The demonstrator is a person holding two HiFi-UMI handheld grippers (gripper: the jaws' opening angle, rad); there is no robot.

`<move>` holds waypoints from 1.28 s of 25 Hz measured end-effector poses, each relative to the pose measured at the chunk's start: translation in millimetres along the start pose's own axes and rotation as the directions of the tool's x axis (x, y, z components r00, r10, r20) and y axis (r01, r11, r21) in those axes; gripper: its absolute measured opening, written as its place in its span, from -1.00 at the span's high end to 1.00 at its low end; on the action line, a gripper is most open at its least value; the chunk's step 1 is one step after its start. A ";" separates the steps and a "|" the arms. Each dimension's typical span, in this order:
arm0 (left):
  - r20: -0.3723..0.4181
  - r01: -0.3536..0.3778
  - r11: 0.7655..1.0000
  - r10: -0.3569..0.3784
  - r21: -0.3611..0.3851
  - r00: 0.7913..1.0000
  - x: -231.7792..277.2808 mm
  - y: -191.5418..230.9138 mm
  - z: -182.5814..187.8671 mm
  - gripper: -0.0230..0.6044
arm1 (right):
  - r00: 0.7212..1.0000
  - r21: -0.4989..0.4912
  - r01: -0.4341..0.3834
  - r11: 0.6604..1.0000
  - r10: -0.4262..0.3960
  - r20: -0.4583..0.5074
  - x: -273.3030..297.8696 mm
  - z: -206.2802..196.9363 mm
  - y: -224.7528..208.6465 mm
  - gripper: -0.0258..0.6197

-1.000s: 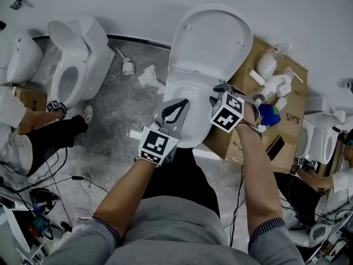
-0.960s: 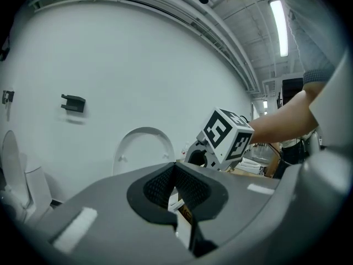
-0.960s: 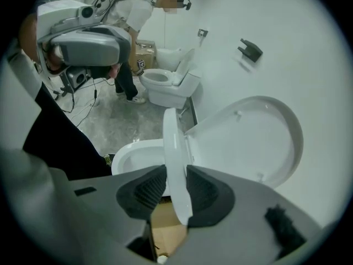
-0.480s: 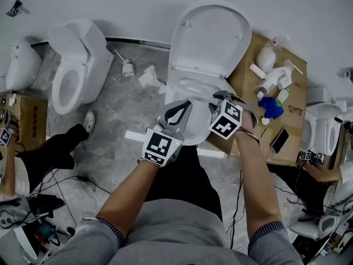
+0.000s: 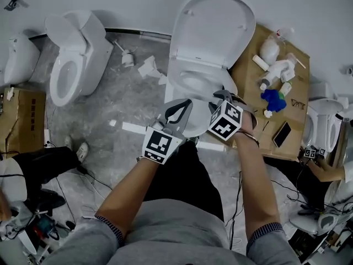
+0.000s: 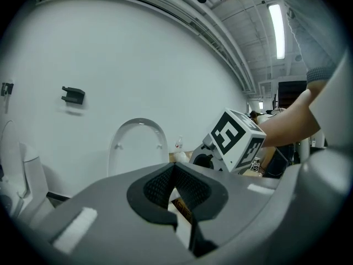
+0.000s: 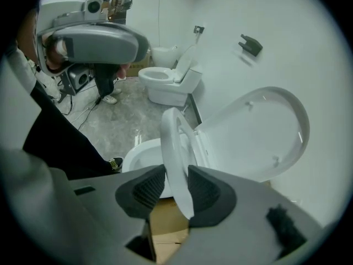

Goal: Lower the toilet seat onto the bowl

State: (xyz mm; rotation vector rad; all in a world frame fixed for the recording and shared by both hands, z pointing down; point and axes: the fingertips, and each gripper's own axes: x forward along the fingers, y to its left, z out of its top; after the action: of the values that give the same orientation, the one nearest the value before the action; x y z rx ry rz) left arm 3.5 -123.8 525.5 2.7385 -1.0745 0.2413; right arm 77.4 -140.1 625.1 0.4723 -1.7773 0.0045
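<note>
The right claw (image 7: 175, 184) is grasping the toilet seat (image 7: 175, 139). The white rim stands edge-on between its two dark ribbed pads, and a pad lies against each face. These jaws have just been opening a little wider with the rim between them. The claw points steeply downward. The seat is tilted partway up, between the bowl (image 7: 138, 154) below it and the lid (image 7: 259, 131), which leans back against the white wall (image 7: 309, 48).

The left claw (image 6: 174, 171) is clenched, its pad tips meeting with nothing between them. It hangs just beside the right one, in front of the bowl and apart from the toilet. The right claw's marker cube (image 6: 236, 139) shows beyond it.

From the head view, both forearms reach forward over the person's dark trousers. On the person's right, a cardboard box (image 5: 295, 101) stands beside the toilet, carrying white bottles (image 5: 276, 70), a blue cloth (image 5: 271, 99) and a phone (image 5: 282, 134). To the left, across the grey floor (image 5: 118, 101), stands a second toilet (image 5: 71, 65).
</note>
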 end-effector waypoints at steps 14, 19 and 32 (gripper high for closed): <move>-0.056 0.024 0.998 -0.021 0.056 0.998 -1.4 -28.5 -49.8 0.90 | 0.998 0.035 -0.058 0.998 0.057 0.026 21.7 -16.5 56.6 0.44; -0.056 0.029 1.000 -0.029 -0.001 0.998 4.9 -36.2 -67.7 0.90 | 0.995 0.038 -0.091 0.995 0.090 0.030 33.2 -23.3 78.9 0.43; -0.111 0.044 0.998 -0.049 -0.044 0.993 10.8 -44.8 -122.1 0.90 | 0.977 0.106 -0.209 0.972 0.204 0.056 69.8 -43.6 134.5 0.42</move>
State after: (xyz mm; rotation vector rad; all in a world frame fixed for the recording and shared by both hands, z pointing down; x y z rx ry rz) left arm 32.0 -70.0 640.9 2.6746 -0.9745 0.3572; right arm 62.8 -27.6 734.6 0.3670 -1.8699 0.2425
